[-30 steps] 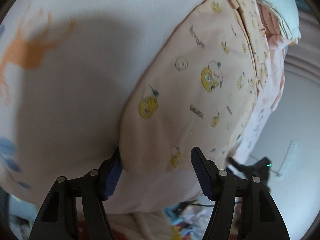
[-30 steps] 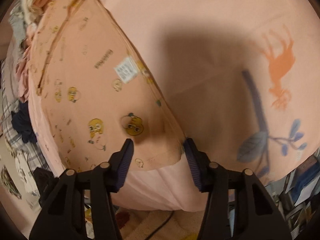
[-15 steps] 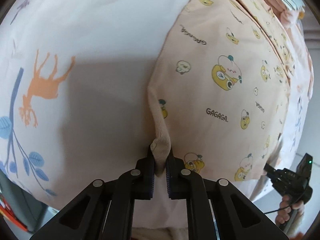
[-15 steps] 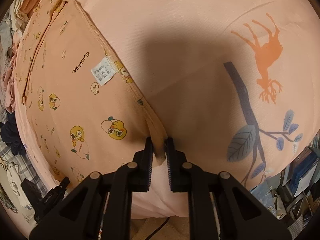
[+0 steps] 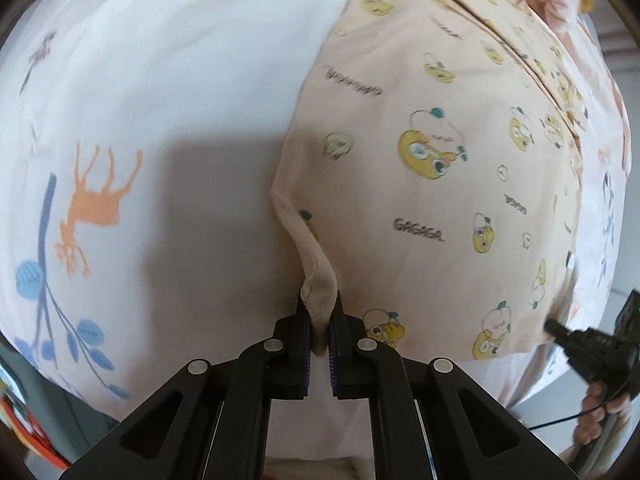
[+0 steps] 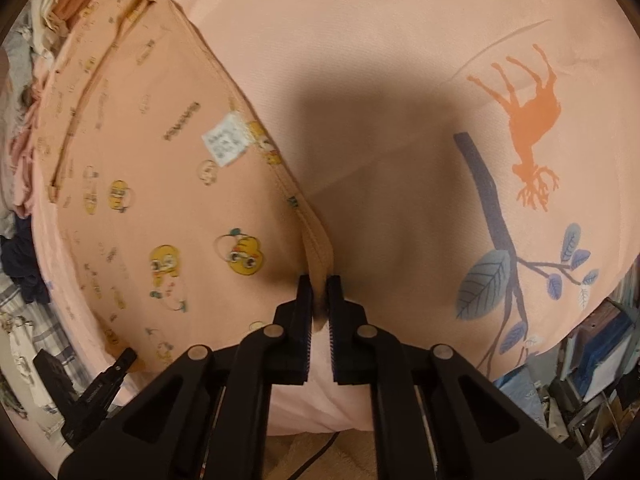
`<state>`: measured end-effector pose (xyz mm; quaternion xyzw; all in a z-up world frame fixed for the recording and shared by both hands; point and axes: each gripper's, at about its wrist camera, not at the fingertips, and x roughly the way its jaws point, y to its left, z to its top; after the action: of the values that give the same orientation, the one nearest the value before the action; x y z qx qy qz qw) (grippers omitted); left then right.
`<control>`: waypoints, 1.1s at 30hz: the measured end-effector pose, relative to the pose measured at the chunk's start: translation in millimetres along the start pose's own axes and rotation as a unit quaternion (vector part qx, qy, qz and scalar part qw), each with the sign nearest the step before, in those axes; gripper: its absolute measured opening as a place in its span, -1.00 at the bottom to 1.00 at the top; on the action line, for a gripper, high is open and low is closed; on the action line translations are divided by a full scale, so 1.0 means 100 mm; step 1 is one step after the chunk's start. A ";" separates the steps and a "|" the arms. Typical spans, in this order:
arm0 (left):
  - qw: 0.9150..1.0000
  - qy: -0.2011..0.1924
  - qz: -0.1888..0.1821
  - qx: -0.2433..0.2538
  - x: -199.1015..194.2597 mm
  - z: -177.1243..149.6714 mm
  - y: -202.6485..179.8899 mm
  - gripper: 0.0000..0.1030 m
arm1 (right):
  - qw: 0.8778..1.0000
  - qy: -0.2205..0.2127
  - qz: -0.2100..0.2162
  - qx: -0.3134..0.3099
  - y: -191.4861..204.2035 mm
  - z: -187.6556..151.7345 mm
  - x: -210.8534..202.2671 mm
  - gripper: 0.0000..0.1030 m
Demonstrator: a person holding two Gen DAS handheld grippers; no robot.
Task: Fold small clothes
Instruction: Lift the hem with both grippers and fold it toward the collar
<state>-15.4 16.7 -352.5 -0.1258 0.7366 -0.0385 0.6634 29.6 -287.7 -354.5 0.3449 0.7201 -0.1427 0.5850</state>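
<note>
A small peach garment [image 5: 440, 208] printed with yellow cartoon chicks and the word GAGAGA lies flat on a pale bedsheet [image 5: 180, 80]. My left gripper [image 5: 319, 312] is shut on its near left corner, pinching a raised ridge of hem. In the right wrist view the same garment [image 6: 160, 200] lies to the left, with a white care label [image 6: 226, 145]. My right gripper [image 6: 319, 292] is shut on its near right corner hem, which is lifted slightly off the sheet [image 6: 400, 60].
The sheet carries an orange deer print [image 5: 100, 196] and blue leaf branches [image 6: 500, 272]. A pile of other clothes [image 6: 36, 60] lies beyond the garment. The other gripper shows at the frame edge [image 5: 592, 352]. Cluttered floor items [image 6: 592, 380] lie past the bed edge.
Both grippers went from open around the garment's near corners to shut on the hem. Since then both have pulled back slightly, raising the pinched corners.
</note>
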 end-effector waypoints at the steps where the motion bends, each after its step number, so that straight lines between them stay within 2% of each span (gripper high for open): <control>1: 1.000 -0.005 -0.002 0.003 -0.04 0.02 -0.04 -0.87 | 1.000 -0.003 0.009 0.001 0.01 0.00 -0.03 -0.85; 11: 0.998 -0.061 0.001 0.028 -0.53 0.31 -0.49 -0.88 | 0.993 -0.059 0.102 -0.032 0.27 0.11 -0.60 -0.86; 16: 0.996 -0.090 -0.013 -0.020 -0.81 0.45 -0.56 -0.88 | 0.984 -0.082 0.151 -0.045 0.33 0.18 -0.96 -0.86; 19: 0.992 -0.113 -0.037 -0.049 -1.06 0.51 -0.52 -0.88 | 0.979 -0.078 0.184 -0.033 0.34 0.23 -1.12 -0.85; 22: 0.990 -0.131 -0.038 -0.045 -1.27 0.61 -0.51 -0.88 | 0.978 -0.091 0.181 -0.044 0.52 0.29 -1.32 -0.85; 23: 0.988 -0.137 -0.049 -0.050 -1.35 0.68 -0.48 -0.88 | 0.977 -0.098 0.182 -0.047 0.57 0.30 -1.38 -0.85; 26: 0.986 -0.136 -0.082 -0.061 -1.44 0.92 -0.41 -0.88 | 0.973 -0.122 0.190 -0.041 0.68 0.34 -1.58 -0.85; 33: 0.985 -0.134 -0.106 -0.030 -1.66 1.33 -0.35 -0.88 | 0.971 -0.156 0.180 -0.004 0.95 0.42 -1.79 -0.85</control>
<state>135.3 36.5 -199.9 -0.2272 0.6246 -0.0694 0.7439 138.1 -304.1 -179.1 0.4398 0.5462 -0.0839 0.7080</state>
